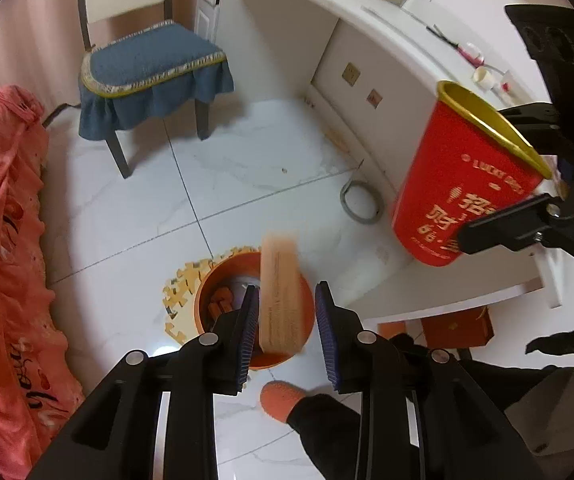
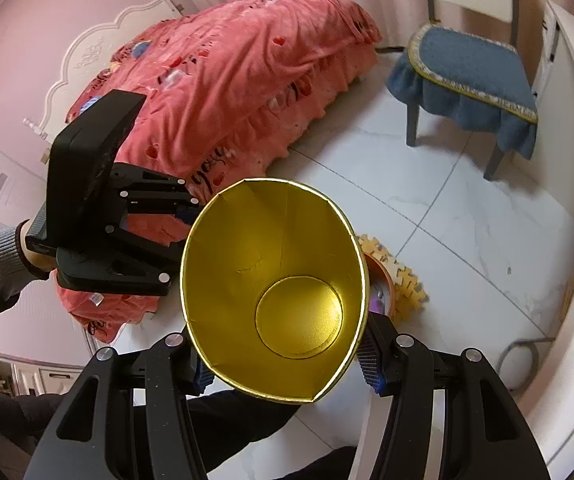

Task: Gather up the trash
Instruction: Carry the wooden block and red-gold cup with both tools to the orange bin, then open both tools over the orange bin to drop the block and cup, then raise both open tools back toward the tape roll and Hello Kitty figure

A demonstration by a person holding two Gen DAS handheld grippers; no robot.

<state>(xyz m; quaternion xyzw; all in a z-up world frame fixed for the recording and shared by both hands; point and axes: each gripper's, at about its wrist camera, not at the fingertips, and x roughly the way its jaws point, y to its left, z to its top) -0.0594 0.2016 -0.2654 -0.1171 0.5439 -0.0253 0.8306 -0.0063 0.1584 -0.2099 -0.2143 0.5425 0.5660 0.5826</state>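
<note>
Left claw (image 1: 287, 293) is pointed steeply down, right over the orange bin (image 1: 207, 308). Its jaws are narrow but not clamping. The tan box (image 1: 280, 320) sits between the pads (image 1: 247, 332) with a clear gap on one side, and it's smeared with blur, so I'd say it's been let go and is dropping into the bin. Makes sense to hold it dead above the mouth, since it can't miss from there.

Right claw (image 2: 287, 364) is squeezed onto the red paper cup (image 2: 275, 280), hard enough that the gold rim is pinched to a point. The cup hangs above the bin and off to the side nearest the white bench (image 1: 387, 52), mouth tilted up toward the camera. My guess is it's queued as the next bit of trash, parked out of the box's way.

View differences:
- The left wrist camera shows the bin's inside (some orange bits already in there), the yellow foam mat (image 1: 179, 292) under it, and the cup's red printed outside.
- The right wrist camera looks straight down into the cup, which is empty. The cup hides nearly all of the bin and the box completely.
</note>
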